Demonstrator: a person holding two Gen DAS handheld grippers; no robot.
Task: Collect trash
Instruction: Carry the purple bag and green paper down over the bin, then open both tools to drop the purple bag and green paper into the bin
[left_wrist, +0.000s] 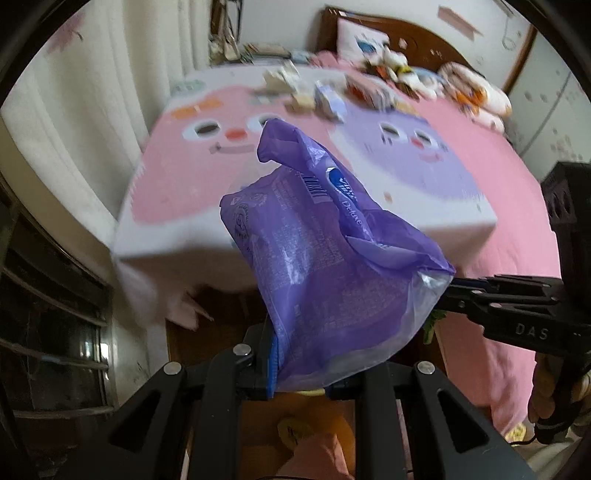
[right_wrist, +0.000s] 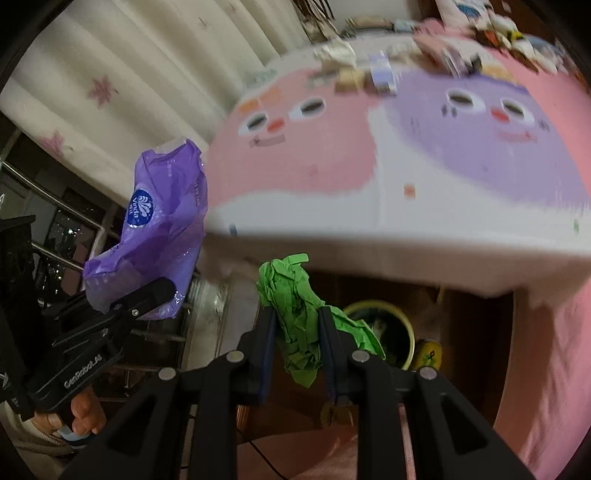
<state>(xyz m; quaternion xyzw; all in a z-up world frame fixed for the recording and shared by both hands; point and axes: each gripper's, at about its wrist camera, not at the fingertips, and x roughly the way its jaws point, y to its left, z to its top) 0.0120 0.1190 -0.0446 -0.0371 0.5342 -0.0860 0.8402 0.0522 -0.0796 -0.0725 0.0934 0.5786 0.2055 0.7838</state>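
From the left wrist, the left gripper (left_wrist: 301, 369) is clamped on a purple wrapper (left_wrist: 325, 258), a crumpled plastic tissue pack that rises up between the fingers and fills the middle of the view. It hangs in the air in front of the bed (left_wrist: 517, 229), which wears a pink and lilac cover printed with two cartoon faces. Scraps (left_wrist: 314, 92) of paper and small packs lie blurred at the far end of the cover. The right gripper (left_wrist: 498, 295) reaches in from the right edge, its tip just behind the wrapper.

From the right wrist, the right gripper (right_wrist: 295, 332) is closed on a wad of green paper (right_wrist: 295, 314), squeezed between both fingers and held below the bed's near edge. Under it, on the floor, stands a yellow-rimmed bin (right_wrist: 402, 314). To the left, the left gripper (right_wrist: 144, 299) holds the purple wrapper (right_wrist: 159, 221) up beside the curtain (right_wrist: 129, 74); a hand (right_wrist: 83, 417) grips its handle.
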